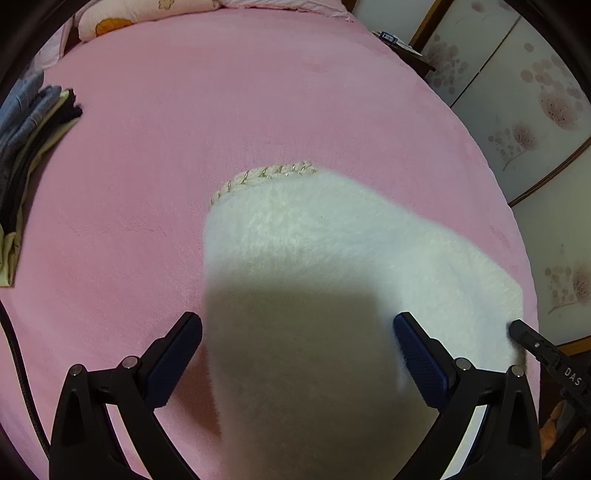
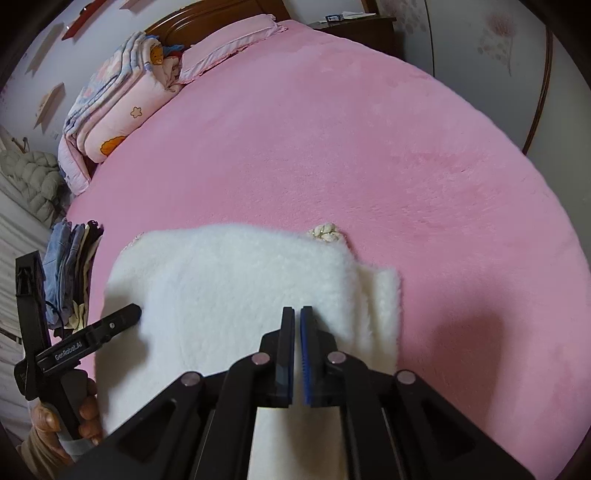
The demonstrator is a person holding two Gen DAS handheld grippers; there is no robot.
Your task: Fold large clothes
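A fluffy white garment (image 1: 332, 251) with a beaded cream neckline (image 1: 266, 175) lies folded on the pink bed (image 1: 221, 110). My left gripper (image 1: 297, 323) is open just above its near part, one finger on each side, and casts a shadow on it. In the right wrist view the garment (image 2: 240, 280) is a neat folded block with the trim (image 2: 325, 233) at its far edge. My right gripper (image 2: 297, 314) is shut over the garment's near right part, with nothing seen between its pads. The left gripper (image 2: 122, 319) shows at the garment's left edge.
A stack of folded jeans and dark clothes (image 1: 26, 147) sits at the bed's left edge, also in the right wrist view (image 2: 74, 266). Folded quilts and pillows (image 2: 122, 99) lie at the headboard. A nightstand (image 2: 354, 26) and floral wardrobe doors (image 1: 535, 110) stand to the right.
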